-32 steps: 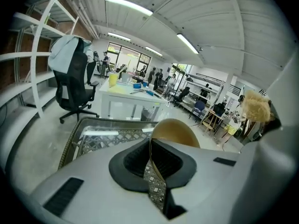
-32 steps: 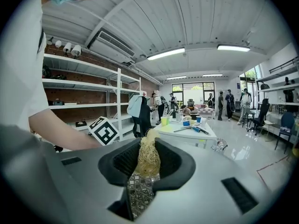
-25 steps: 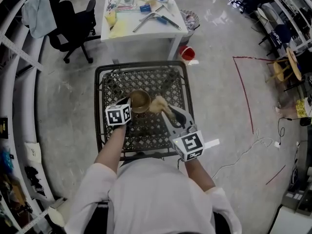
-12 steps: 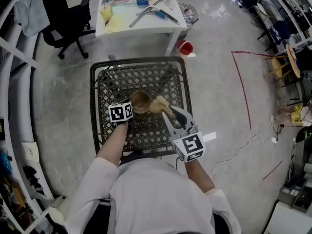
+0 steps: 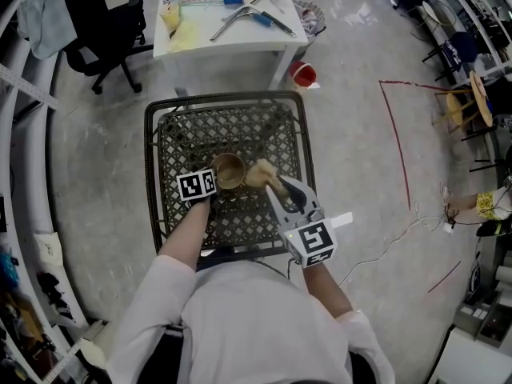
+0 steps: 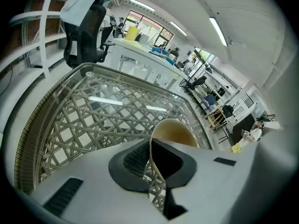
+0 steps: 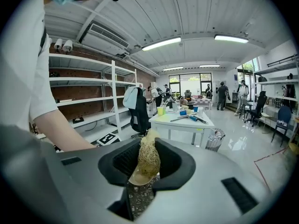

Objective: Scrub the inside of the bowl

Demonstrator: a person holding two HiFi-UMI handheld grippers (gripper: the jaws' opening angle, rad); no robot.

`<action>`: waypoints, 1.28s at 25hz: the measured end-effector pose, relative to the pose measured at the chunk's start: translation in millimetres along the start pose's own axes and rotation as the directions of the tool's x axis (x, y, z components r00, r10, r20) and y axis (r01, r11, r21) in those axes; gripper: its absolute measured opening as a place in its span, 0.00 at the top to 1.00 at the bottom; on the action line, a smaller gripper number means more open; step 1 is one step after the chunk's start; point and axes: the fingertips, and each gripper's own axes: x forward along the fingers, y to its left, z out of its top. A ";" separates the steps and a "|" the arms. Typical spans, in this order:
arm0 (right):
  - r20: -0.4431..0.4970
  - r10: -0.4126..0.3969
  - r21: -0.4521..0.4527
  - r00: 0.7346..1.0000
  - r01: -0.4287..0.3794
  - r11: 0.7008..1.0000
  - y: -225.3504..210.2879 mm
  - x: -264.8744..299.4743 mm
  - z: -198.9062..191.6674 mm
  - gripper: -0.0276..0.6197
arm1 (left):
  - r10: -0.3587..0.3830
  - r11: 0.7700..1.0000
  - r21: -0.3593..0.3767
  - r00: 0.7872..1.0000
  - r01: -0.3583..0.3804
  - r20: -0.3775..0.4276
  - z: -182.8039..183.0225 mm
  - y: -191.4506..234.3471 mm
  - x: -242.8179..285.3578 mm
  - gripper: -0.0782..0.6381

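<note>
Tan bowl (image 5: 229,170) near the middle of a dark lattice counter (image 5: 152,174), mouth facing up, in the head view. The left hand-held gripper (image 5: 213,180) meets the bowl's left rim. The right hand-held gripper (image 5: 278,190) reaches in from the lower right with a straw-coloured brush (image 5: 260,173). Its bristly head lies just beside the bowl's right rim, outside the bowl.

Left gripper view: the left hand-held gripper (image 6: 152,160) has its jaws closed on the bowl's thin wall, one pad inside the rim and one outside. The bowl's (image 6: 175,133) brown-tinted inside rises beyond them. The counter's (image 6: 84,111) woven lattice spreads behind, under a shiny top. Whether the bowl's base rests on the counter cannot be told from here.

Right gripper view: the right hand-held gripper (image 7: 145,169) is clamped on the brush's (image 7: 148,155) flat handle, and the fibrous tuft stands up between the pads. The bowl is out of this view. A bare forearm (image 7: 60,129) crosses at the left.

The step in hand looks like readying. The bowl is gripped to steady it and the brush is poised at its edge, not yet inside. The next move probably calls for lifting the tuft over the right rim. It then needs pressing down against the inner wall and working round, while the left grip keeps the bowl from sliding or tipping.
</note>
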 end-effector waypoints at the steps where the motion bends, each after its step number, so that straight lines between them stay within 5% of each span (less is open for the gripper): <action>1: -0.001 0.001 -0.001 1.000 -0.001 1.000 -0.6 1.0 0.3 0.80 | 0.000 1.000 -0.004 1.000 0.000 -0.003 -0.4 0.6 1.1 0.83; 16: -0.011 -0.001 -0.007 1.000 0.001 1.000 -6.1 4.3 -1.5 0.80 | 0.000 0.998 -0.061 0.999 -0.003 -0.044 -12.6 10.8 8.3 0.83; 32: 0.029 0.009 -0.028 1.000 -0.008 1.000 -0.6 -2.3 12.7 0.80 | -0.021 0.999 -0.050 1.000 0.021 -0.002 -2.6 8.4 -9.9 0.83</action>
